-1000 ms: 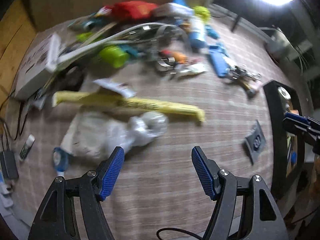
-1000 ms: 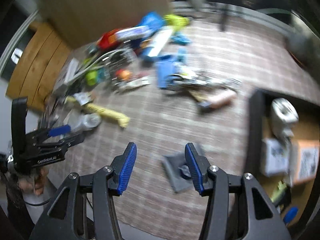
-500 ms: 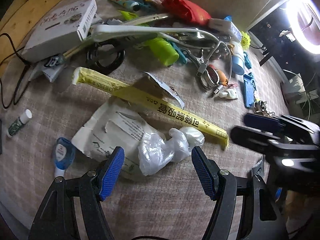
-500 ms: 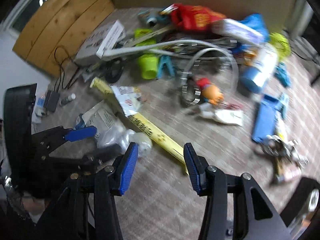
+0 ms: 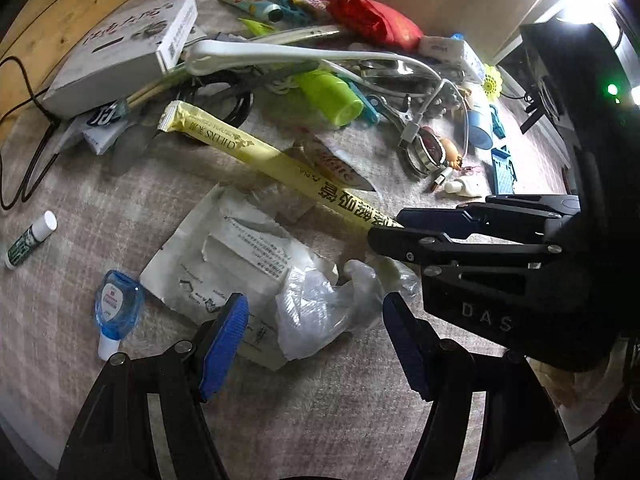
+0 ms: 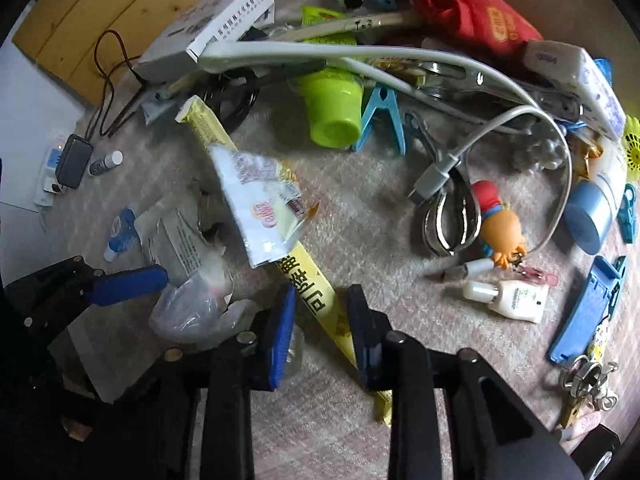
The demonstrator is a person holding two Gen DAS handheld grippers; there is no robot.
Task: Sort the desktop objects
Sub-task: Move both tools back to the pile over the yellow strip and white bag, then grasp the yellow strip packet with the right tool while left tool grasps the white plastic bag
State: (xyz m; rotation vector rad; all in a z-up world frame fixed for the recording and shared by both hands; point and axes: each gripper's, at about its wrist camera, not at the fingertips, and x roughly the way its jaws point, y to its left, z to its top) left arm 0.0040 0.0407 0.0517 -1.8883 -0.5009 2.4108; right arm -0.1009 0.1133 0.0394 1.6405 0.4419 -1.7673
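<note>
A home desk: ahead of the grippers, household clutter on a woven cloth [image 6: 360, 184], namely a green cup [image 6: 332, 108], clothespin [image 6: 380, 116], charging cable [image 6: 480, 136], keys [image 6: 588, 380].

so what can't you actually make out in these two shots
- Right wrist view: near end of the yellow stick pack is hidden under the right claw; contact unclear.
- Left wrist view: crumpled clear bag covers part of the white pouch.
- White box print is too small.

A torn wrapper [image 6: 260, 204] lies across the long packet [image 6: 308, 292], perhaps touching.
</note>
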